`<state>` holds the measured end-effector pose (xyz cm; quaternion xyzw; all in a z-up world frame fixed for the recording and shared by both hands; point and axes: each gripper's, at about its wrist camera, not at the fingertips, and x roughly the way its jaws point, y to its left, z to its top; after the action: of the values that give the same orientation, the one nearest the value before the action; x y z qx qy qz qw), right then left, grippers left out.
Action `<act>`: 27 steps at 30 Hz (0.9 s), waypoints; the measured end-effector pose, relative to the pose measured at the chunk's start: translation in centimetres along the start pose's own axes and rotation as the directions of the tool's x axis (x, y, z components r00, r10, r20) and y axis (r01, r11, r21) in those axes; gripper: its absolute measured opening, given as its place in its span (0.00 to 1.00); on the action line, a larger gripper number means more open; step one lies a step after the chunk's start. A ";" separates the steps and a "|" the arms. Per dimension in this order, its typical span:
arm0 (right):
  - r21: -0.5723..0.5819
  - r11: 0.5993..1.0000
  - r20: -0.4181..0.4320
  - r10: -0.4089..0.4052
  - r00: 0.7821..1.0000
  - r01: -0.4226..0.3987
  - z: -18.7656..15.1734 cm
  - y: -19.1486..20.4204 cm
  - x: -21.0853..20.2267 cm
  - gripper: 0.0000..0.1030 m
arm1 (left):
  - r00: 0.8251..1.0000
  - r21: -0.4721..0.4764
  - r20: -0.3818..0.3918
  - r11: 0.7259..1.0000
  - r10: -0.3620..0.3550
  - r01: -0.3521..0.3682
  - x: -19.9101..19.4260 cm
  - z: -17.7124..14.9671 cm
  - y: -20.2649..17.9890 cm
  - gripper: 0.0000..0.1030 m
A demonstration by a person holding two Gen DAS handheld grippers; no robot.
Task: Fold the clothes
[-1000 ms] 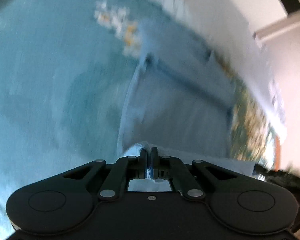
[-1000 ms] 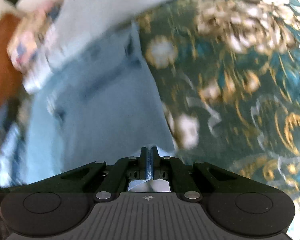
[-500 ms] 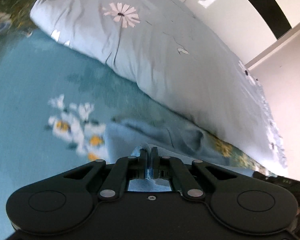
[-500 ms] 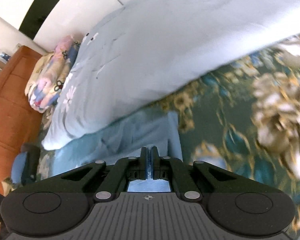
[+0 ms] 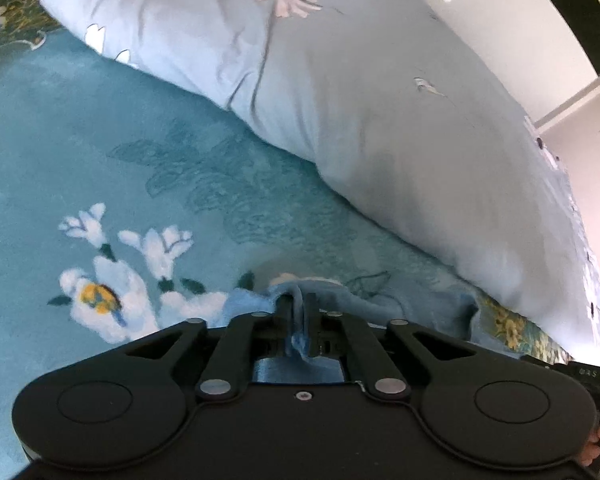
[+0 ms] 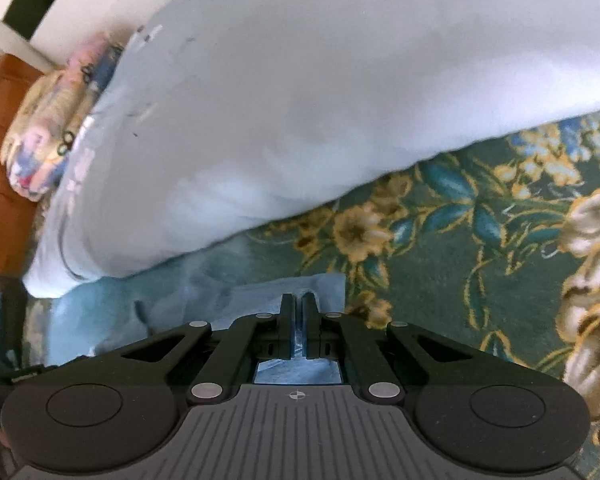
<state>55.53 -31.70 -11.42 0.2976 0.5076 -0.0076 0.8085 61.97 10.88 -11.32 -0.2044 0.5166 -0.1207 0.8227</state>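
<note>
While both jaws pinch blue garment (image 5: 404,308), duvet (image 5: 380,112) beyond.

Bright daylight; fisheye bends edges; right view motion-blurred, perhaps softest upper left.

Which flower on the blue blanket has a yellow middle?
The biggest white flower on the teal blanket, at the left of its cluster. Its centre is yellow-orange; the smaller white blossoms above it are plain white.
</note>
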 end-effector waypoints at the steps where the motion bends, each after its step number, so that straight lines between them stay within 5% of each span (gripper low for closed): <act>1: 0.002 1.000 -0.003 0.001 1.000 -0.001 0.0 0.0 0.2 0.03 | 1.000 0.016 0.012 1.000 -0.015 0.014 -0.4 -0.1 -0.2 0.15; 5: -0.070 0.997 0.031 0.033 0.999 -0.031 -0.6 0.8 -1.2 0.17 | 0.993 0.115 0.101 0.992 -0.066 0.054 -3.0 -0.2 -1.3 0.40; 9: -0.144 0.988 0.082 0.062 0.995 -0.050 -1.4 1.6 -3.5 0.22 | 0.985 0.178 0.123 0.979 -0.119 0.096 -4.9 -0.7 -2.3 0.42; 14: -0.193 0.981 0.058 0.047 0.997 -0.035 -3.1 2.4 -4.2 0.23 | 0.997 0.309 0.061 0.950 -0.054 0.032 -4.3 -3.2 -3.9 0.41; 18: -0.316 0.949 -0.039 -0.013 0.999 0.000 -4.9 4.2 -2.1 0.18 | 1.000 0.467 -0.003 0.884 0.002 0.000 -2.7 -5.0 -5.6 0.35; 22: -0.385 0.922 -0.039 -0.065 0.997 0.045 -5.1 5.7 -0.2 0.12 | 0.999 0.552 0.006 0.833 0.041 -0.037 -0.8 -5.0 -6.8 0.31; 27: -0.375 0.922 0.068 -0.080 0.994 0.100 -3.1 6.5 0.4 0.12 | 0.993 0.473 0.095 0.875 0.069 -0.106 -0.2 -2.4 -6.4 0.31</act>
<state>55.26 -24.73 -9.67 0.1126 0.4916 0.0452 0.8623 59.78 4.76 -9.11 0.0236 0.4482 -0.1992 0.8711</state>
